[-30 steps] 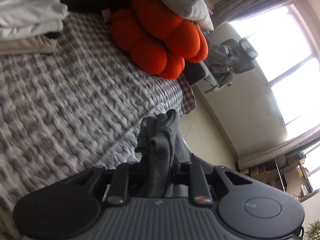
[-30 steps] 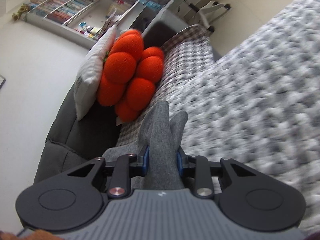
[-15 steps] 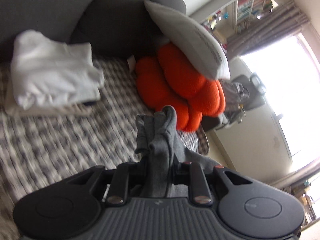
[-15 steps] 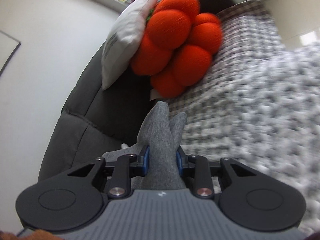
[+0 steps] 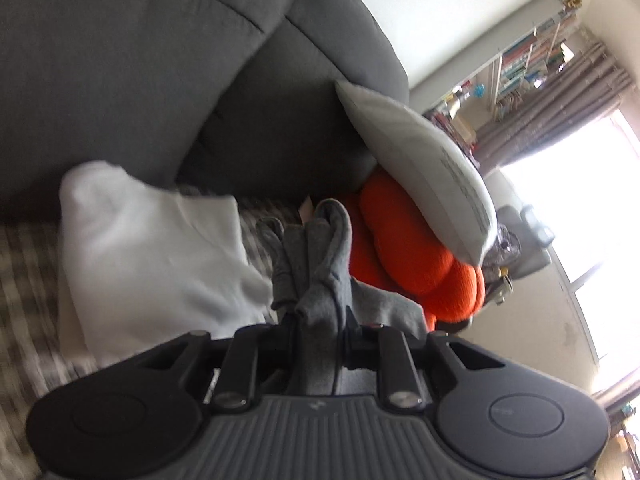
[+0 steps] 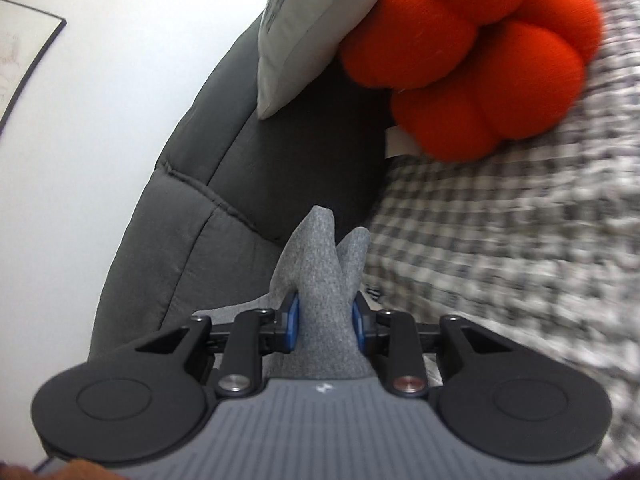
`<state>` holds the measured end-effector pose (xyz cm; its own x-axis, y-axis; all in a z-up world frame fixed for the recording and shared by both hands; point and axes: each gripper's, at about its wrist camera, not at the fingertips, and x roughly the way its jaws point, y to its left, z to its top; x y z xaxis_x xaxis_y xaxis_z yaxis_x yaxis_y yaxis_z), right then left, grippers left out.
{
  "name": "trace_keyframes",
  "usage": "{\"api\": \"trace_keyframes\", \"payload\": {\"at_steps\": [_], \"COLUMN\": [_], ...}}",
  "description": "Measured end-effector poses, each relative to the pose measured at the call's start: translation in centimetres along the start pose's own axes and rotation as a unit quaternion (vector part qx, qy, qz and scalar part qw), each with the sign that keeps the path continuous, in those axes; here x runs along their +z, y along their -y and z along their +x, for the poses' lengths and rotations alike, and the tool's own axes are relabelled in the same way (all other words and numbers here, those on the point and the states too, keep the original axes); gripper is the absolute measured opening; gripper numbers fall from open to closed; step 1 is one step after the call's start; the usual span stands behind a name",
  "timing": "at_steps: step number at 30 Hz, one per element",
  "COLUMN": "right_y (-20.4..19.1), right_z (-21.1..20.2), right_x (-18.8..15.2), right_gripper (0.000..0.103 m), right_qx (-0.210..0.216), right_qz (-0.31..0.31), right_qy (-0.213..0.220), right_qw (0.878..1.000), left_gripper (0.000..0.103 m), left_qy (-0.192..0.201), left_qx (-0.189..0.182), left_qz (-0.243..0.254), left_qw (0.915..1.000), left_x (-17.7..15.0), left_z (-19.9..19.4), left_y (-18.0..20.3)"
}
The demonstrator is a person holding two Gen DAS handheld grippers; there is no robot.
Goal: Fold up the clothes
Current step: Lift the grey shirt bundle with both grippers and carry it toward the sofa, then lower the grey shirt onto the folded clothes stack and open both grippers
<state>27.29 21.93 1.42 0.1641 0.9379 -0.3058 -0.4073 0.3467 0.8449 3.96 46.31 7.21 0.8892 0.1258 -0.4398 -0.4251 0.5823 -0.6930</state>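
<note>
Grey cloth fills the foreground of both wrist views. The left gripper (image 5: pixel 318 322) is clenched on a bunched, rumpled fold of the grey garment (image 5: pixel 316 268), and the right gripper (image 6: pixel 326 322) grips a smoother fold of the same grey fabric (image 6: pixel 320 280) between its blue pads (image 6: pixel 293 322); the garment hangs in the air between the two, above the checked cover (image 6: pixel 500 240) of the sofa.

Only the left view shows the folded white pile (image 5: pixel 148 248) lying on the cover just beyond and left of the held cloth, partly hidden by it. The same view alone takes in the bookshelves (image 5: pixel 528 60), curtain (image 5: pixel 560 108) and bright window (image 5: pixel 580 208) far off to the right.

Only the right view shows a framed picture (image 6: pixel 20 52) on the wall at far left.

Both views show the orange knot cushion (image 5: pixel 404 256) with the white pillow (image 5: pixel 420 168) leaning on it, against the grey sofa back (image 5: pixel 160 60).
</note>
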Motion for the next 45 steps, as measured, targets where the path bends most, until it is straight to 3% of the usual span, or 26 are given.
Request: {"api": "trace_keyframes", "payload": {"at_steps": [9, 20, 27, 28, 31, 34, 40, 45], "right_y": [-2.1, -3.0, -1.5, -1.5, -2.2, -3.7, -8.0, -10.9], "right_z": [8.3, 15.8, 18.2, 18.3, 18.4, 17.8, 16.2, 18.5], "right_x": [1.9, 2.0, 0.8, 0.6, -0.2, -0.4, -1.0, -3.1], "right_gripper": [0.028, 0.025, 0.023, 0.025, 0.042, 0.043, 0.043, 0.042], "right_qx": [0.043, 0.065, 0.053, 0.047, 0.025, 0.009, -0.024, -0.044], "right_qz": [-0.028, -0.045, -0.053, -0.063, -0.1, -0.143, -0.267, -0.361], "right_qy": [-0.049, -0.095, -0.098, -0.094, -0.077, -0.058, 0.012, -0.005], "right_qw": [0.997, 0.992, 0.992, 0.992, 0.992, 0.988, 0.963, 0.931], "left_gripper": [0.02, 0.02, 0.023, 0.027, 0.034, 0.04, 0.041, 0.035], "left_qy": [0.051, 0.085, 0.066, 0.067, 0.078, 0.093, 0.165, 0.161], "left_qx": [0.018, 0.039, 0.062, 0.069, 0.088, 0.093, 0.134, 0.17], "left_qz": [-0.012, -0.03, -0.049, -0.045, -0.023, 0.0, 0.074, 0.116], "left_qw": [0.9985, 0.9951, 0.9947, 0.9944, 0.9928, 0.9913, 0.9743, 0.9653], "left_x": [2.7, 3.6, 2.7, 2.6, 2.5, 3.1, 3.8, 3.9], "left_z": [-0.5, -0.5, 0.9, 0.9, 0.5, -0.4, -1.5, 1.1], "left_y": [-3.6, -8.1, -11.9, -12.0, -11.6, -10.3, -7.9, -7.7]}}
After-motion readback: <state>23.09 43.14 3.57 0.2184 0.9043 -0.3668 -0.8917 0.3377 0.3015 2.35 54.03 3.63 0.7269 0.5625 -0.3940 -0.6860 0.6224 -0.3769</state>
